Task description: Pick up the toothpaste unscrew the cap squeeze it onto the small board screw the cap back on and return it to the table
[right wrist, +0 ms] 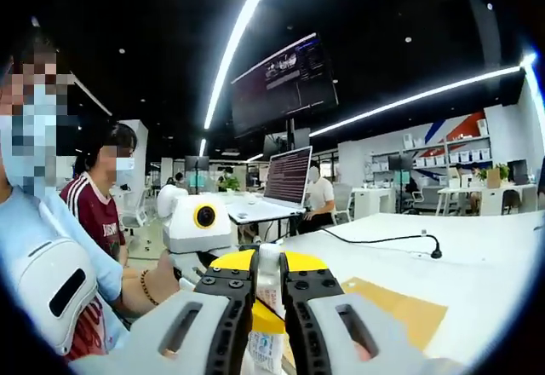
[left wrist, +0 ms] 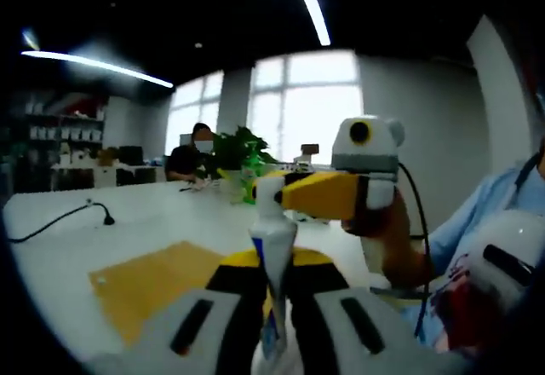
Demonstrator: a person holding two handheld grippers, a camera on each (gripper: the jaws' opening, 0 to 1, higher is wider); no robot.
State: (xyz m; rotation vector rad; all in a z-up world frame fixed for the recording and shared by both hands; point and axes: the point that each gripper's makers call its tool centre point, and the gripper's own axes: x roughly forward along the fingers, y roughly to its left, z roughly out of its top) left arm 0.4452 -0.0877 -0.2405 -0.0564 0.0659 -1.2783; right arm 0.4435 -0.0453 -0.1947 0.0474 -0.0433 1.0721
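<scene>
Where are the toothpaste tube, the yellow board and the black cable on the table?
toothpaste tube (left wrist: 272, 247), left gripper view, on its white upper body above the jaws.
yellow board (left wrist: 149, 285), left gripper view, on its flat top face.
black cable (right wrist: 383, 239), right gripper view, on the middle of its run across the table.

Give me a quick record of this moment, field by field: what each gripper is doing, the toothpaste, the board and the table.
left gripper: shut on the toothpaste tube's body
right gripper: closed around the tube's cap end
toothpaste tube: upright, held in the air between both grippers
cap: white, on the tube
small board: yellow, flat on the table, no paste seen on it
table: white, with a black cable
</scene>
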